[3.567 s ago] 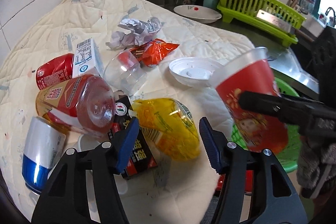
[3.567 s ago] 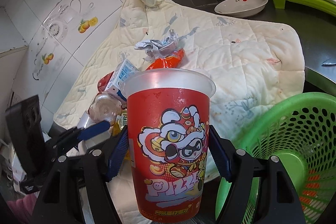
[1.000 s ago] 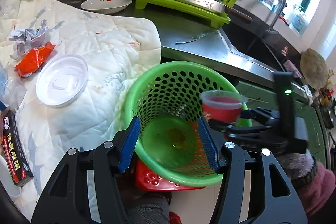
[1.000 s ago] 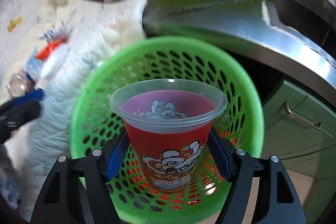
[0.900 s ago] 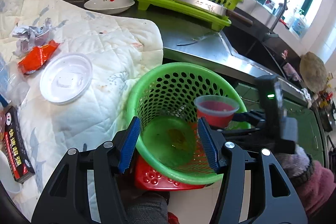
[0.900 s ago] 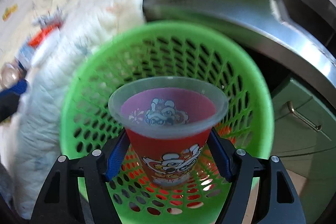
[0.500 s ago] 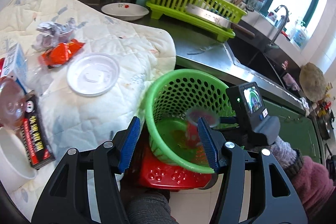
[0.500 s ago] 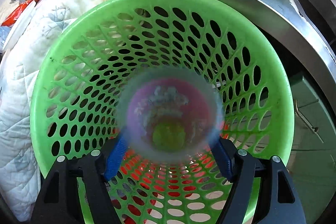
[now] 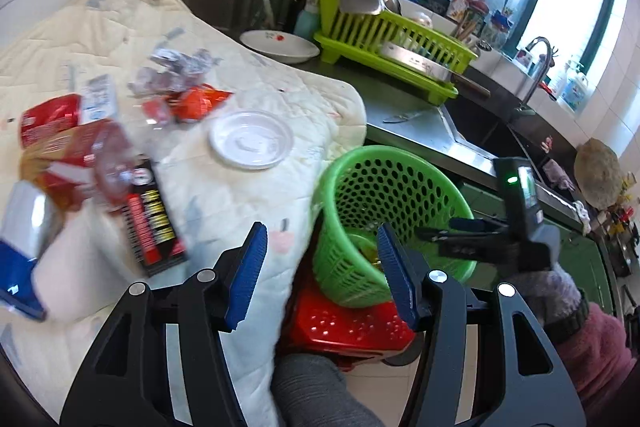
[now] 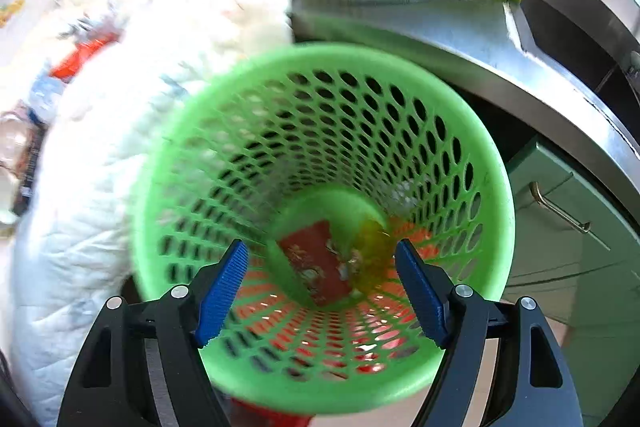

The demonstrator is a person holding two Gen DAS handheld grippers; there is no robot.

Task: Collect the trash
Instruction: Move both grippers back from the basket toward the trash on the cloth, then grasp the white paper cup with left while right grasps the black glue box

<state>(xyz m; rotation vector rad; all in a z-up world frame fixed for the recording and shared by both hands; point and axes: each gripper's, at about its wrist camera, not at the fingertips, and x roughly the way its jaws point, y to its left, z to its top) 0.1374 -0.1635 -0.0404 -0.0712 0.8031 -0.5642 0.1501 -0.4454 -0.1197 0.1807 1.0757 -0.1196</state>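
The red paper cup has dropped from the right gripper, whose jaws have just been opening, empty, into the green basket at six o'clock; the left gripper gapes empty.

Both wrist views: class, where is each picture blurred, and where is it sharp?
Left wrist view: cans and packets at left smear, dish rack fairly crisp. Right wrist view: green basket and quilt streak with motion; the tongs stay sharp.
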